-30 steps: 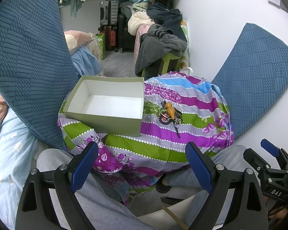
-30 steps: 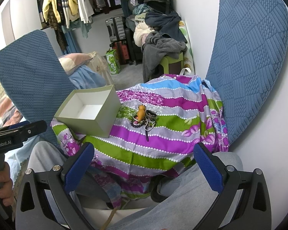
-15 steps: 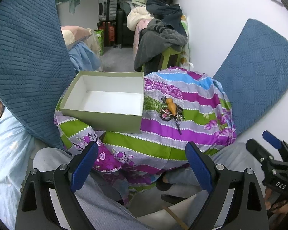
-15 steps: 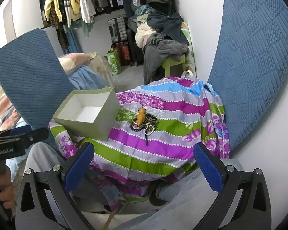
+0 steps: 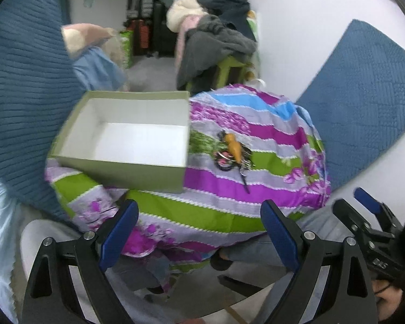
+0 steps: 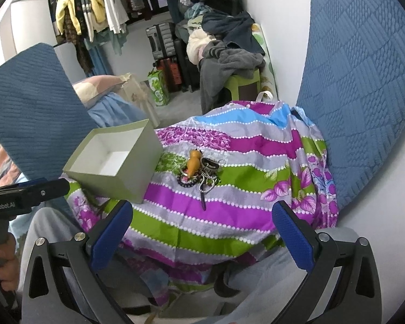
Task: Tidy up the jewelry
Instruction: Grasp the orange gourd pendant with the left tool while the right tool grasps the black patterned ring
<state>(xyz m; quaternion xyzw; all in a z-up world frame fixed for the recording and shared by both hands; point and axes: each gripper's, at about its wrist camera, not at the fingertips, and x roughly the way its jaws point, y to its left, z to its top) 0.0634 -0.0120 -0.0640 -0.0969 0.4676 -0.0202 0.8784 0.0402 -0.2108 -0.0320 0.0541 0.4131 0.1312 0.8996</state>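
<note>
A small pile of jewelry (image 5: 233, 155) with an orange figurine charm, dark rings and a beaded chain lies on a striped purple, green and grey cloth (image 5: 229, 205). It also shows in the right wrist view (image 6: 199, 170). An open, empty green box (image 5: 129, 135) with a white inside stands just left of the pile, also in the right wrist view (image 6: 113, 162). My left gripper (image 5: 199, 232) is open and empty, held low in front of the cloth. My right gripper (image 6: 202, 232) is open and empty, also below the cloth's near edge.
Blue quilted cushions (image 6: 364, 81) stand at the right against the white wall and at the left (image 5: 21, 94). A green stool with piled clothes (image 6: 229, 62), suitcases and hanging clothes are behind. The person's grey-trousered knees lie under the cloth.
Both grippers have moved forward and a little up, so the box and the jewelry look closer. Both stay open and empty. The jewelry and box have not moved.
</note>
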